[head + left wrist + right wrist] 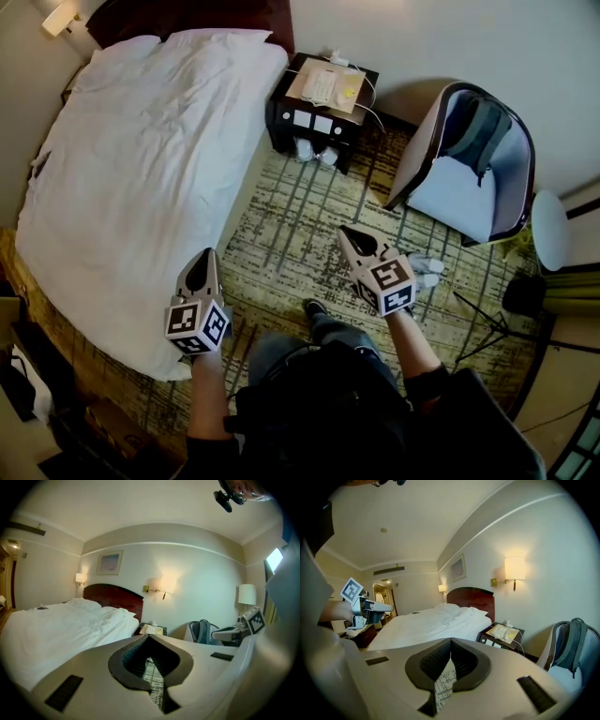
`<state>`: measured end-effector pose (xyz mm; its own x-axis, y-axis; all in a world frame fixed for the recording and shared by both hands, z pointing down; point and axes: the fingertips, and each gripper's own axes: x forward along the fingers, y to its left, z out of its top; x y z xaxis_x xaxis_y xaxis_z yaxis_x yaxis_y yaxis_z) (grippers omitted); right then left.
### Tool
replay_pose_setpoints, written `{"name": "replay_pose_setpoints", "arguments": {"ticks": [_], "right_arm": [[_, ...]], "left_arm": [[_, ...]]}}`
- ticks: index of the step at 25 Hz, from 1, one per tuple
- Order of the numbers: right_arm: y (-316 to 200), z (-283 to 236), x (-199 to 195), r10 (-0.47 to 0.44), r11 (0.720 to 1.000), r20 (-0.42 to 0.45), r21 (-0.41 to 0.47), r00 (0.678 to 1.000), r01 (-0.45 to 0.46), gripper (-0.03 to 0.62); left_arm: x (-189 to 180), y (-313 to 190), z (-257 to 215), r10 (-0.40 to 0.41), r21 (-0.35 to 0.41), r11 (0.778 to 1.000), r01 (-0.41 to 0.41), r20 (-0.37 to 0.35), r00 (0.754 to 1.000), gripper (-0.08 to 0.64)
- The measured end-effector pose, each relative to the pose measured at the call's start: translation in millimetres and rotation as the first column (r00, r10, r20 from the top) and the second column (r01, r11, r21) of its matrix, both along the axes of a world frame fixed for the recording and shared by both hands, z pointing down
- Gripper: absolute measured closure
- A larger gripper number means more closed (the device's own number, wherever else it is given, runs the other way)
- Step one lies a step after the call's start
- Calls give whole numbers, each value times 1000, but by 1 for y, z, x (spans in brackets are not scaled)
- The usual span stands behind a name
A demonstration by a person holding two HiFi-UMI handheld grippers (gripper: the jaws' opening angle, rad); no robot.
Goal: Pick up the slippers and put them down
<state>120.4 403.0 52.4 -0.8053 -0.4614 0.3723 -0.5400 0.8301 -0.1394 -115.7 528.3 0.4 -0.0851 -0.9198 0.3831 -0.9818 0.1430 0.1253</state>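
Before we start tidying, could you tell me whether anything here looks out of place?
Mildly: what look like white slippers lie loose on the open carpet near the armchair, while a second pair sits tucked at the nightstand base.

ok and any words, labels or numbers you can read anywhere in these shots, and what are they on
No legible text in any view.
On the left hand-held gripper, the marker cube: black-and-white square patterns, no letters.
On the right hand-held gripper, its marker cube: the same.
On the nightstand, the papers: too small to read.
On the wall, the framed picture: blurred, no words visible.
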Motion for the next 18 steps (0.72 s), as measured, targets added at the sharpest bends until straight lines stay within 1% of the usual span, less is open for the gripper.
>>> {"name": "replay_pose_setpoints", "arguments": {"ticks": [2,4,6,11,14,18], "right_arm": [[-12,-3,3,15,1000,14,2,1000,-15,591],[-19,-9,0,19,1000,24,12,1000,-19,591],[-28,-9,-3,29,999,27,16,999,-29,591],[-50,-10,-12,84,996,28,20,996,-85,591],[-71,-10,-20,132,991,22,29,991,-132,591],[-97,-11,-39,210,977,14,21,978,-210,591]], "left_arm": [[7,-15,0,23,-8,1000,-23,3,1000,560],[9,-26,-3,48,-9,999,-48,20,999,560],[5,-38,-8,64,-1,998,-64,30,998,560],[-13,-74,-11,118,16,993,-119,20,993,560],[-26,-108,-8,173,26,985,-173,12,985,560],[-46,-160,-8,261,28,965,-261,10,965,560]]}}
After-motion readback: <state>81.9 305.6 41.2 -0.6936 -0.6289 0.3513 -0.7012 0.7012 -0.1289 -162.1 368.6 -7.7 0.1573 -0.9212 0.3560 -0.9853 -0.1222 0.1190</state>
